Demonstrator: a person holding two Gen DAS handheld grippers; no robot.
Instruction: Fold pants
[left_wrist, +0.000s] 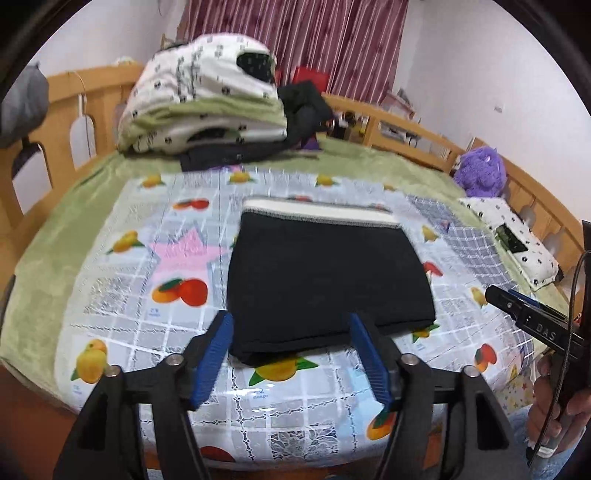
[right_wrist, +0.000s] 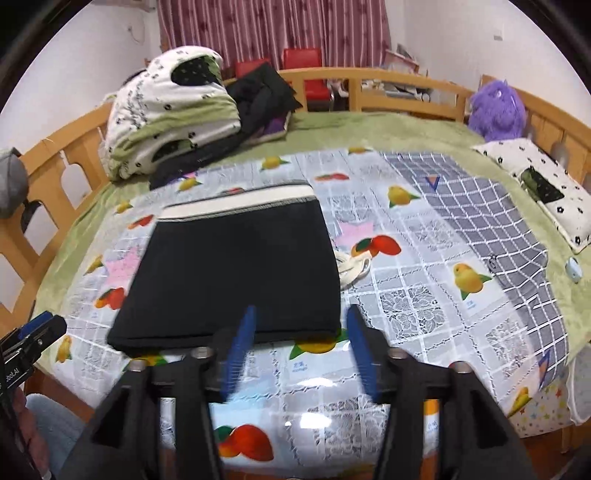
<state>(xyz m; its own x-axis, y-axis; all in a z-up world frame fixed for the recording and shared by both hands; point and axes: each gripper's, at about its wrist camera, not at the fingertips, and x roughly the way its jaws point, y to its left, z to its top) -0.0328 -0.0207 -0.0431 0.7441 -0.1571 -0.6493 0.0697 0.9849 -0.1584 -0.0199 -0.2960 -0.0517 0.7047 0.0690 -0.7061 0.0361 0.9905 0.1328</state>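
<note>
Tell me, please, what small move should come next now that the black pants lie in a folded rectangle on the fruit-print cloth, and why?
Probably draw both tongs back and leave the bundle alone. The black pants already lie as a compact rectangle, waistband on the far side, on the fruit-print cloth. The left tongs and right tongs are open with nothing between them. At most, press flat the near edge, which looks slightly thick.

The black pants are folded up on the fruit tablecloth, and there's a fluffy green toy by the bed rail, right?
Nearly. The black pants do lie folded on the fruit tablecloth, but the fluffy toy by the bed rail is purple, not green. The right wrist view shows it.
</note>
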